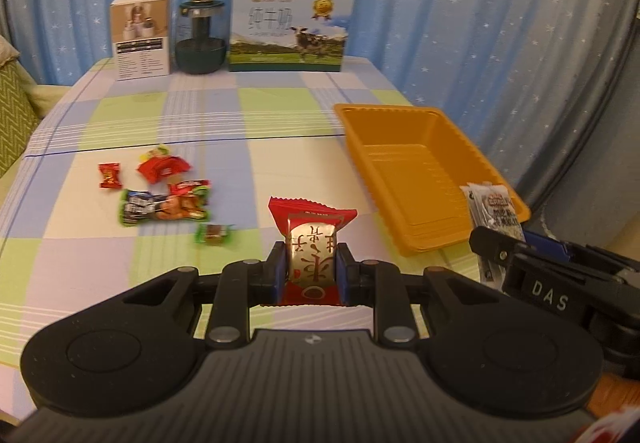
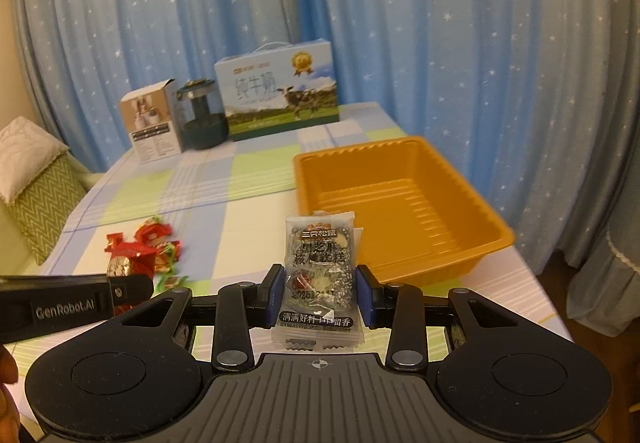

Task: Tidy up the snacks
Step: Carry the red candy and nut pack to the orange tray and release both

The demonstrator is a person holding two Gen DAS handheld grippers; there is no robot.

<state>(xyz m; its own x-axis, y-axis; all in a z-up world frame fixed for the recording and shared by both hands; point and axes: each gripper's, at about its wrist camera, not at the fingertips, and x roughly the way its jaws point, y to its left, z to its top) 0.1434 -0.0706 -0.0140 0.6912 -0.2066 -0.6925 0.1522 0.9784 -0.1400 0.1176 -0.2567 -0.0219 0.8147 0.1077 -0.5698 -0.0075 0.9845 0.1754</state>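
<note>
A checked tablecloth (image 1: 280,115) lies before starry blue curtains (image 2: 480,43). The left gripper (image 1: 311,263) clamps a red snack (image 1: 312,243) left of the orange tray (image 1: 420,179). The right gripper (image 2: 320,291) clamps a grey sachet (image 2: 318,275) before the tray, hiding its near rim. Loose snacks (image 1: 160,195) lie blurred, farther left.

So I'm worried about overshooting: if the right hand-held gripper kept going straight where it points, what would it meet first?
Probably the near rim of the orange tray, just beyond the grey snack packet that the right hand-held gripper holds. Depth is hard to judge.
</note>
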